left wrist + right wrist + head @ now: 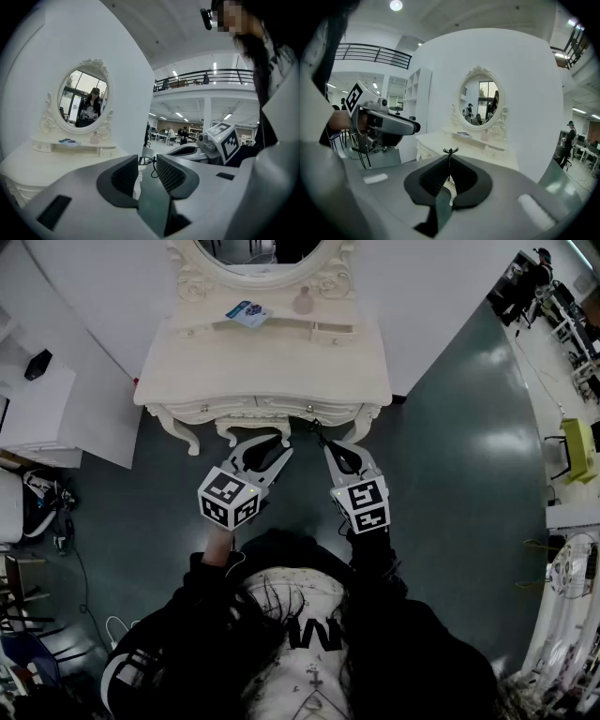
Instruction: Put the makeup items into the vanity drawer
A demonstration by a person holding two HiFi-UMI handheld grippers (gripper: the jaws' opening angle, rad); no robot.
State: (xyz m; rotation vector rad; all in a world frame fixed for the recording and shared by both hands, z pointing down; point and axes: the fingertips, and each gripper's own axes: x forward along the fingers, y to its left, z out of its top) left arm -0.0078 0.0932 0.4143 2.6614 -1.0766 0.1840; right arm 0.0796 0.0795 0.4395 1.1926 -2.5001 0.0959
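R gripper [449, 163] jaws pinched together on small dark handle [450, 151] of shut drawer [253, 409]. L gripper [147, 171] jaws apart, empty. Blue packet [248, 312] & pink bottle [303, 302] sit at back of vanity [262, 362]. Best to pull straight back, level, w/o twisting.

From the person, the vanity [272, 371] stands at 12 o'clock, its mirror [267, 254] at the far edge against the wall. Just before the mirror is a raised shelf [323, 327], on which a flat packet [248, 312] lies at 11 o'clock and a small bottle [303, 302] stands at 1 o'clock, apart from each other. The 2 grippers sit side by side just before the vanity's front edge, the left gripper [270, 444] at 11 o'clock and the right gripper [325, 440] at 1 o'clock with a drawer pull [450, 151] between its jaws, and a cabinet [47, 409] stands at 9 o'clock of the vanity.
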